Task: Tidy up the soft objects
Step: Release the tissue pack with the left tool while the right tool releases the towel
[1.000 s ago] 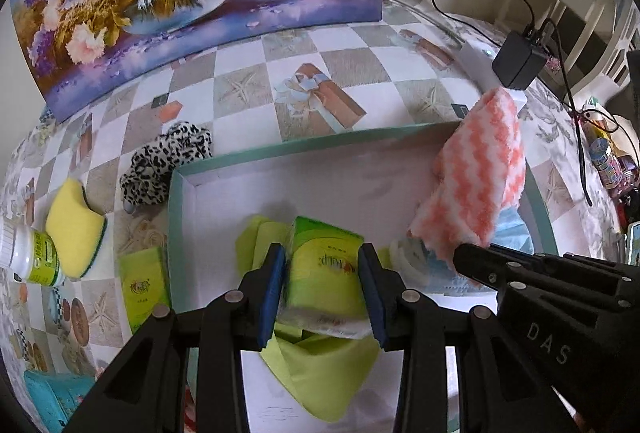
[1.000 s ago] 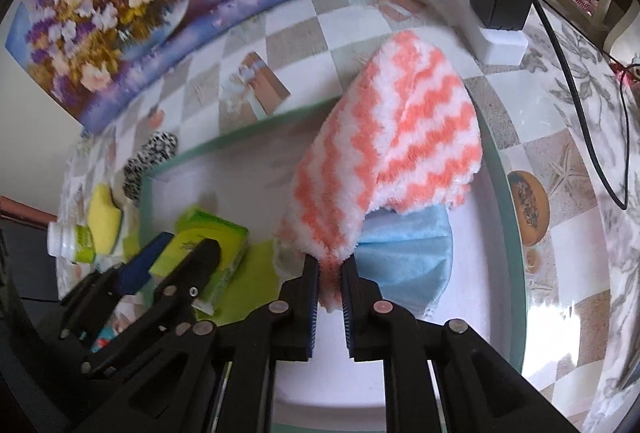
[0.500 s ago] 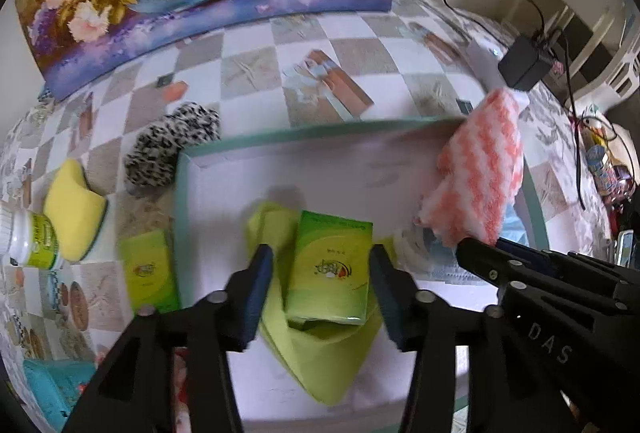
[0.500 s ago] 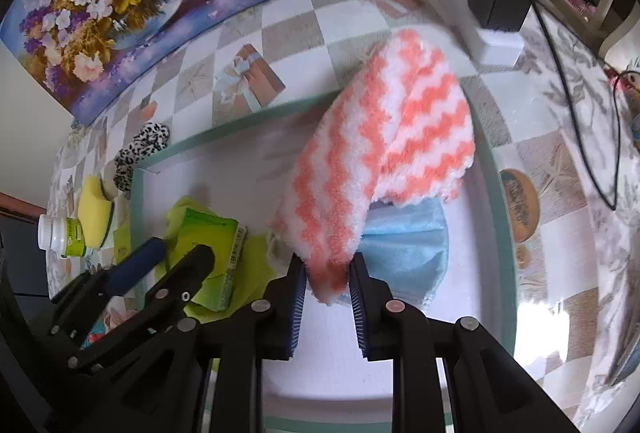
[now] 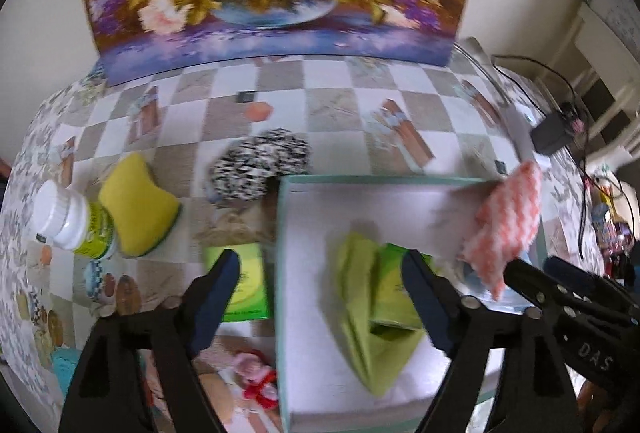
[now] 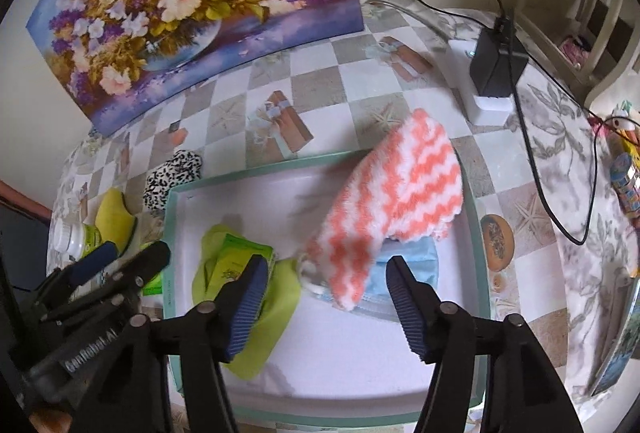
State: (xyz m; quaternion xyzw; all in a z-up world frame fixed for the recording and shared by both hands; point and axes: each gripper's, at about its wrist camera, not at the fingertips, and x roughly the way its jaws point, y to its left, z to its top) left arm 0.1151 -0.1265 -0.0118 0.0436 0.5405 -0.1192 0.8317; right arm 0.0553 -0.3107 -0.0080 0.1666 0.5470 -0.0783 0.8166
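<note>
A shallow teal-rimmed box (image 6: 478, 233) (image 5: 282, 233) lies on the checkered table. In it are a green tissue pack (image 6: 236, 253) (image 5: 394, 285) on a lime cloth (image 6: 276, 317) (image 5: 360, 345), and an orange-and-white zigzag cloth (image 6: 396, 201) (image 5: 508, 225) over a blue cloth (image 6: 412, 261). My left gripper (image 5: 320, 297) is open and empty above the box's left rim. My right gripper (image 6: 324, 297) is open and empty, just in front of the zigzag cloth. Outside the box, at its left, lie a second green tissue pack (image 5: 250, 281), a leopard-print scrunchie (image 5: 260, 161) (image 6: 172, 173) and a yellow sponge (image 5: 138, 205) (image 6: 114, 217).
A white-capped bottle (image 5: 72, 221) (image 6: 76, 233) stands left of the sponge. A flower painting (image 6: 192, 5) leans at the back. A black adapter (image 6: 496, 61) on a white power strip with cables sits back right. Small toys (image 5: 256, 377) lie near the front edge.
Both grippers opened and drew back. The left let go of the green tissue pack and swung left. The right let go of the zigzag cloth, which now rests in the box.
</note>
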